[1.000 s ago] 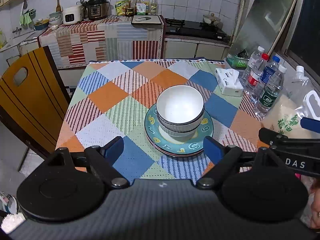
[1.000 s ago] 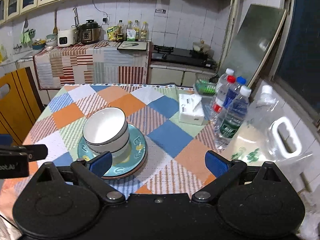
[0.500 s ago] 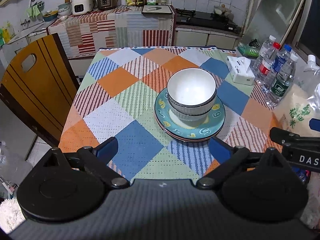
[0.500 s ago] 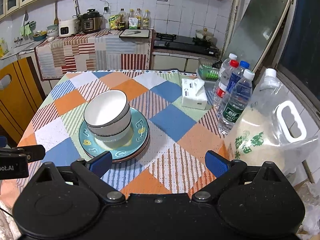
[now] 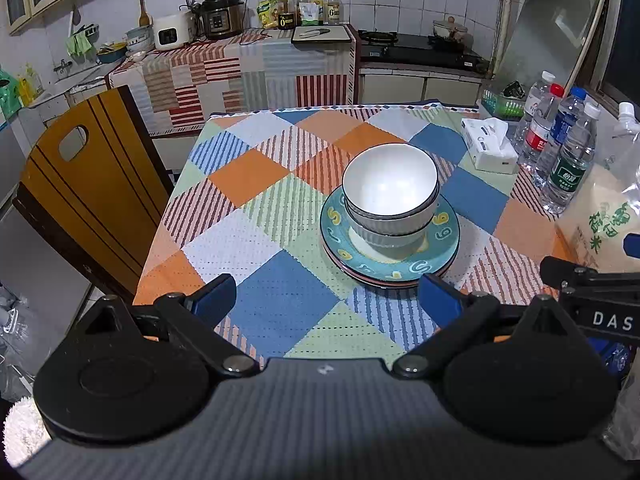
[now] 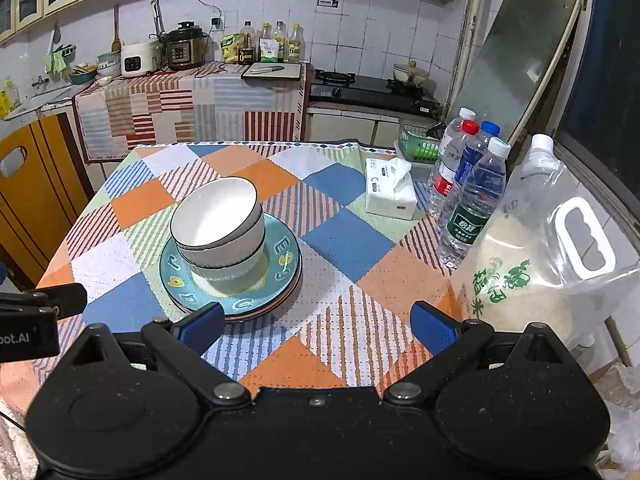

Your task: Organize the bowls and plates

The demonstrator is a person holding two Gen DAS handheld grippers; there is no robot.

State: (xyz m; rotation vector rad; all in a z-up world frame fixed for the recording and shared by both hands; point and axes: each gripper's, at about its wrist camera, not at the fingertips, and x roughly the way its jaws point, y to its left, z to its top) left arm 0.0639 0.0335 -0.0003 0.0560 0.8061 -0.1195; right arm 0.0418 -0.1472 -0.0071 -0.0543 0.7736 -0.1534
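Observation:
Two white bowls sit nested on a stack of teal plates in the middle of the checked tablecloth. The bowls and plates also show in the right wrist view, left of centre. My left gripper is open and empty, held back over the table's near edge, short of the plates. My right gripper is open and empty, near the table's front edge, with its left finger just in front of the plates' rim.
A tissue box, several water bottles and a large rice jug stand along the table's right side. A wooden chair stands at the table's left. Kitchen counters lie behind.
Both grippers have drawn back and up from the stacked bowls and plates, so more of the table shows. Both stay open and empty.

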